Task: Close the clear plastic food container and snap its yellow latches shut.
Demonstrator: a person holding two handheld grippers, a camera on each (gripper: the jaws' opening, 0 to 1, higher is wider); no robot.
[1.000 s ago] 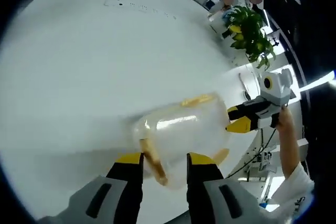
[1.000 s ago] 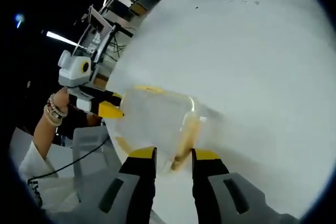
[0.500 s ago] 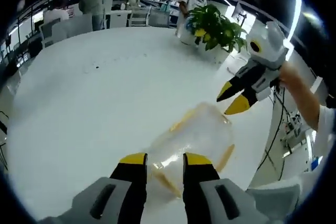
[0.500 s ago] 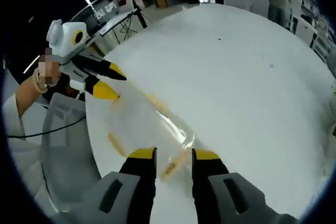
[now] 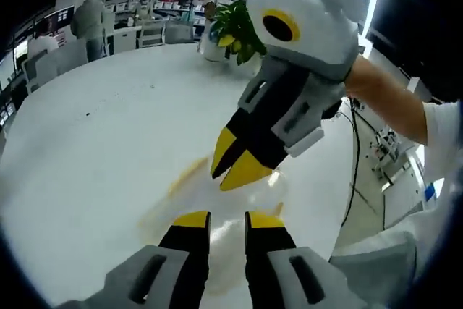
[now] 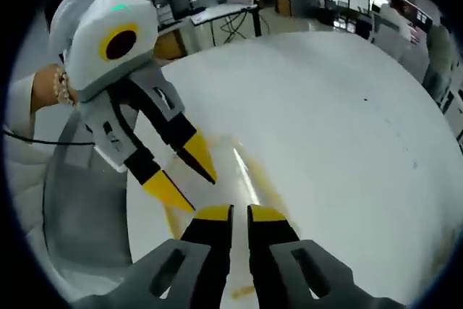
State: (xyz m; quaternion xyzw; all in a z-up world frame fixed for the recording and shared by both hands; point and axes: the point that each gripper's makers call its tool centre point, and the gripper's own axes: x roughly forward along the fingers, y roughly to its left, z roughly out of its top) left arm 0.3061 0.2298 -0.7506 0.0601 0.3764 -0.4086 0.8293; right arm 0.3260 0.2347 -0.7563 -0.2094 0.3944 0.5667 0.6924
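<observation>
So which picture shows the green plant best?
The left gripper view: the plant stands at the table's far edge, partly behind the right gripper. In the right gripper view I can't make it out.

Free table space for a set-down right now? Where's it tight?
Free: the white table between the clear container and the far edge by the potted plant. Tight: over the container, where the left gripper and right gripper nearly meet.

No readable text, labels or numbers anywhere
</observation>
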